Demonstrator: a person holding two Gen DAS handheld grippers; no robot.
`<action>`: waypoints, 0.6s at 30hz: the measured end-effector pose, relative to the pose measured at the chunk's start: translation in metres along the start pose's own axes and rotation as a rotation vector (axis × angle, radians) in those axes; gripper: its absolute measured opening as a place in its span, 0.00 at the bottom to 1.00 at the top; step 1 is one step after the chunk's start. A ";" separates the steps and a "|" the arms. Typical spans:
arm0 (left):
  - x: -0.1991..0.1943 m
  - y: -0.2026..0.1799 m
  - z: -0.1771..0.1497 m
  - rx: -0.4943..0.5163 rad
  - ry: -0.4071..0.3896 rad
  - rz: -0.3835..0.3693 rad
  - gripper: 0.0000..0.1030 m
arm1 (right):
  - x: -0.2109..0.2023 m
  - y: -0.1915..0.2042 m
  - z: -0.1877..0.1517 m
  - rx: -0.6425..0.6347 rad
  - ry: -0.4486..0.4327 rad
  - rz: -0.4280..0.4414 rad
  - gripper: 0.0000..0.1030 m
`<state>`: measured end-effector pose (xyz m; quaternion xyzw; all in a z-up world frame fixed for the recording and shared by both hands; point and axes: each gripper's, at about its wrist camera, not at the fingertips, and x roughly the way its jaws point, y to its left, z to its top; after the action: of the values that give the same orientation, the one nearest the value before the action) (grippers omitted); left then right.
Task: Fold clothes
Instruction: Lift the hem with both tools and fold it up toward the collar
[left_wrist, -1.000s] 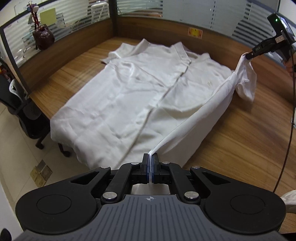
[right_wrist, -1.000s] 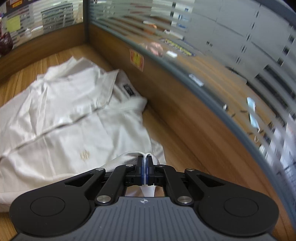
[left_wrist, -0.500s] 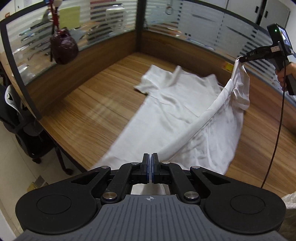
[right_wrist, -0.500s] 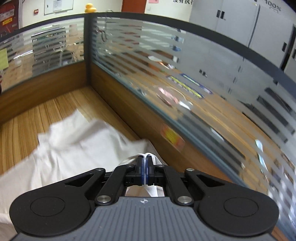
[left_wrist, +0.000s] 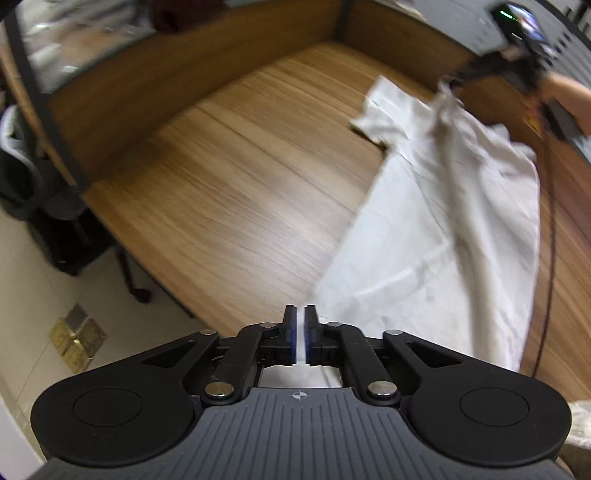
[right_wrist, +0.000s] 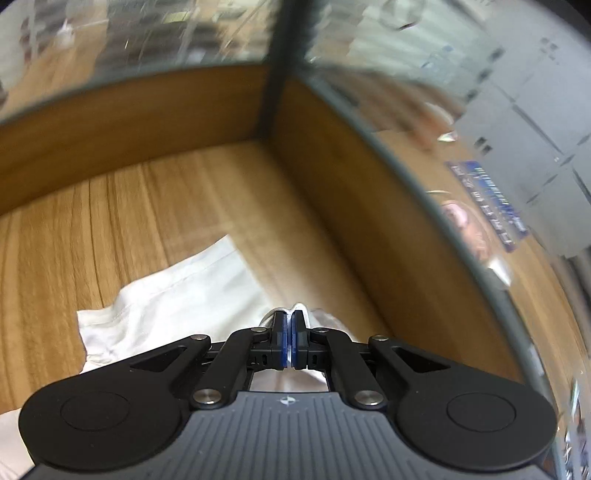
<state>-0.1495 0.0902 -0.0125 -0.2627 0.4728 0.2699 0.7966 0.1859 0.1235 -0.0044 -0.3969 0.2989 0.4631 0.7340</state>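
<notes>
Currently the left tool (left_wrist: 300, 334) is clamped on a thin edge of the white shirt (left_wrist: 436, 236), with a sliver of white fabric visible between its two blue-lined fingers (left_wrist: 291, 332). From that grip the shirt runs forward and to the right across the wooden table (left_wrist: 236, 184) as a long, gathered band, lifted along its upper fold and resting on the table along its lower part. At the far end, the right tool (left_wrist: 448, 79) holds the opposite edge of the shirt above the table surface; this area is motion-blurred in the left wrist view. A short sleeve (left_wrist: 376, 118) spreads flat on the table to the left of that far grip. A black cable (left_wrist: 550, 236) hangs down along the right side of the shirt. In the right wrist view, the right tool (right_wrist: 289, 339) is closed on a bunched fold of the shirt (right_wrist: 177, 302), with fabric protruding just past the fingertips (right_wrist: 299, 321). The remainder of the shirt lies below and to the left of the tool on the table (right_wrist: 110, 229), near the corner formed by the wooden partition (right_wrist: 351, 206) and its glass upper panel (right_wrist: 480, 110). Beyond the table's left edge in the left wrist view, a black chair (left_wrist: 44, 206) stands on the tiled floor (left_wrist: 33, 314).
</notes>
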 end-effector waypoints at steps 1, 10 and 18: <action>0.005 -0.003 0.001 0.015 0.012 -0.017 0.14 | 0.008 0.005 0.002 -0.013 0.014 0.003 0.02; 0.038 -0.015 0.003 0.070 0.094 -0.043 0.31 | 0.030 0.010 0.008 -0.034 0.063 0.014 0.02; 0.055 -0.014 0.000 0.064 0.124 -0.078 0.01 | 0.028 0.002 0.002 -0.024 0.060 0.012 0.02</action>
<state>-0.1176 0.0905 -0.0597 -0.2715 0.5190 0.2068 0.7837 0.1951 0.1379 -0.0267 -0.4175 0.3176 0.4589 0.7172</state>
